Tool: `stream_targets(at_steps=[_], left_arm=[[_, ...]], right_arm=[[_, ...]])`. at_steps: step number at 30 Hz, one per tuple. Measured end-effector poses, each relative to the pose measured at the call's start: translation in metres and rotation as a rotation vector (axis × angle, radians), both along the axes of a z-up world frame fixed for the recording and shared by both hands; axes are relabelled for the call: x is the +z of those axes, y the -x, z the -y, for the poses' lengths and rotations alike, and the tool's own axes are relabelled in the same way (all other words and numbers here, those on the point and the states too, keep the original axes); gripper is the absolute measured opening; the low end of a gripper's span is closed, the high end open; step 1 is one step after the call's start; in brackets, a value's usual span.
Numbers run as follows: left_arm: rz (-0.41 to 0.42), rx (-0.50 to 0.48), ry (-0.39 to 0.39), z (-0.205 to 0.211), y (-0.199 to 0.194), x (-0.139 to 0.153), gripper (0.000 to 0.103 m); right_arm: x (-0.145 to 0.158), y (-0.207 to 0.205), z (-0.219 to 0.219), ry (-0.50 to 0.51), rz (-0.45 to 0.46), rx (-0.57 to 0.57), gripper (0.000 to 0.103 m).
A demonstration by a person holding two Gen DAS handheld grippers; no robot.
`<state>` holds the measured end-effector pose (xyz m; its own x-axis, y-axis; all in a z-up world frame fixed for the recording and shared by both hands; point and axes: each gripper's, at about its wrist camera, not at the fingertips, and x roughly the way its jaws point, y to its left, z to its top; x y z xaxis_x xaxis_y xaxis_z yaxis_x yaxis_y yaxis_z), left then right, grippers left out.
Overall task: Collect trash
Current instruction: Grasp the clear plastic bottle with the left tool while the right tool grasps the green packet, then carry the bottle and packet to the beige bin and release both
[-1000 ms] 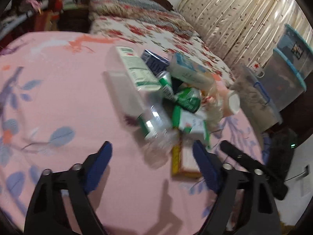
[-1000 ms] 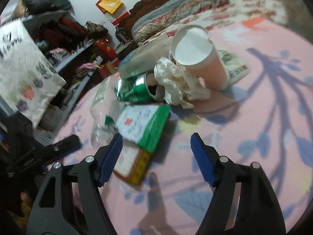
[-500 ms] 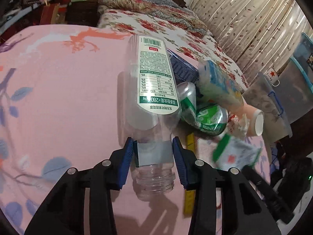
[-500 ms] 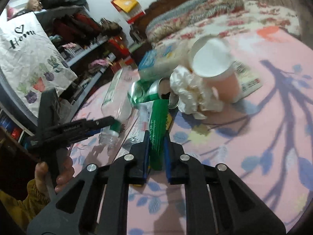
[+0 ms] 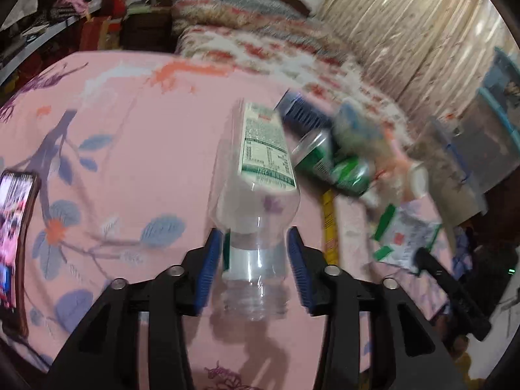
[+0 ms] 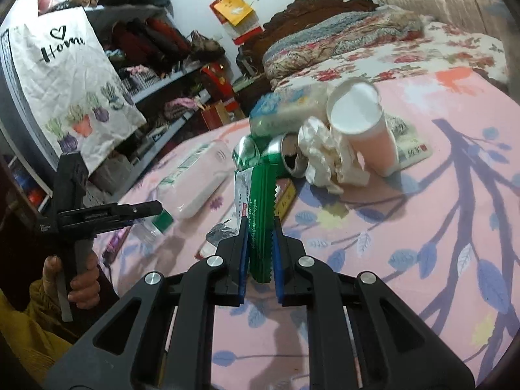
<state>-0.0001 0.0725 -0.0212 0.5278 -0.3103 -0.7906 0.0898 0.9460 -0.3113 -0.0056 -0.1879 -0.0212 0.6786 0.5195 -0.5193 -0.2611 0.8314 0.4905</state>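
A clear plastic bottle (image 5: pixel 256 175) with a green-and-white label lies neck-first toward my left gripper (image 5: pixel 256 260). The jaws are opening, with the blue pads still against the bottle's neck. From the right wrist view the same bottle (image 6: pixel 195 185) rests on the pink cloth with the left gripper (image 6: pixel 156 208) at its neck. My right gripper (image 6: pixel 258 250) is shut on a green-and-white snack packet (image 6: pixel 258 214), held upright on its edge. Behind it sits a pile: a crushed green can (image 6: pixel 266 157), crumpled tissue (image 6: pixel 325 159) and a pink paper cup (image 6: pixel 367 136).
A phone (image 5: pixel 13 227) with a lit screen lies at the table's left edge. A flat yellow box (image 5: pixel 328 221) lies beside the bottle. A bed, curtains and plastic storage bins (image 5: pixel 481 149) stand beyond the table. A hand (image 6: pixel 81 279) in a yellow sleeve holds the left gripper.
Both grippers went from open to closed: the left around the bottle's neck, the right on the green packet, which now stands lifted on edge. The bottle has shifted slightly left of the pile.
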Motion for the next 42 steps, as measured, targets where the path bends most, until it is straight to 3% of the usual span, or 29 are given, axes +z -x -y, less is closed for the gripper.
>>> stream_targets(at_steps=[2,3,6,7,9,11,15,18,23,28,30,33,37,38,39,42], left_arm=[[-0.002,0.018,-0.008,0.002,-0.002,-0.004,0.075],[0.005,0.016,-0.011,0.004,-0.004,-0.004,0.077],[0.028,0.011,-0.117,0.018,-0.018,-0.006,0.079],[0.020,0.022,-0.161,0.021,-0.026,-0.010,0.078],[0.015,0.003,-0.146,0.024,-0.036,-0.018,0.063],[0.042,0.020,-0.171,0.023,-0.035,-0.013,0.062],[0.154,0.042,-0.067,0.006,-0.018,0.028,0.062],[0.227,-0.027,-0.017,0.023,-0.013,0.065,0.062],[0.263,-0.372,0.064,0.139,-0.019,0.104,0.063],[0.138,-0.781,0.111,0.320,-0.030,0.094,0.063],[0.083,-0.882,0.088,0.380,-0.031,0.081,0.063],[-0.068,-1.011,0.056,0.481,-0.043,0.051,0.063],[-0.184,-1.086,0.003,0.576,-0.059,0.020,0.065],[-0.202,-1.099,-0.024,0.595,-0.064,0.014,0.069],[-0.193,-1.080,-0.076,0.609,-0.069,0.008,0.072],[-0.176,-1.014,-0.088,0.611,-0.083,0.005,0.073]], right_arm=[[-0.005,0.004,-0.001,0.011,-0.012,-0.006,0.015],[-0.007,0.005,0.001,0.014,-0.019,-0.012,0.015],[-0.008,0.008,0.009,0.001,-0.028,-0.040,0.015],[-0.007,0.008,0.010,-0.005,-0.028,-0.046,0.015],[-0.003,0.010,0.017,-0.030,-0.019,-0.058,0.015],[0.005,0.014,0.027,-0.052,0.006,-0.073,0.015],[0.022,0.022,0.047,-0.068,0.077,-0.113,0.015],[0.030,0.026,0.070,-0.084,0.129,-0.177,0.015],[0.025,0.043,0.143,-0.098,0.157,-0.420,0.015],[0.009,0.079,0.247,-0.104,0.107,-0.730,0.015],[0.000,0.090,0.287,-0.105,0.067,-0.832,0.015],[-0.014,0.099,0.345,-0.129,0.006,-0.960,0.015],[-0.030,0.094,0.390,-0.162,-0.057,-1.035,0.019],[-0.035,0.092,0.399,-0.189,-0.077,-1.037,0.019],[-0.040,0.091,0.407,-0.223,-0.092,-1.033,0.024],[-0.047,0.094,0.409,-0.278,-0.082,-1.066,0.077]])
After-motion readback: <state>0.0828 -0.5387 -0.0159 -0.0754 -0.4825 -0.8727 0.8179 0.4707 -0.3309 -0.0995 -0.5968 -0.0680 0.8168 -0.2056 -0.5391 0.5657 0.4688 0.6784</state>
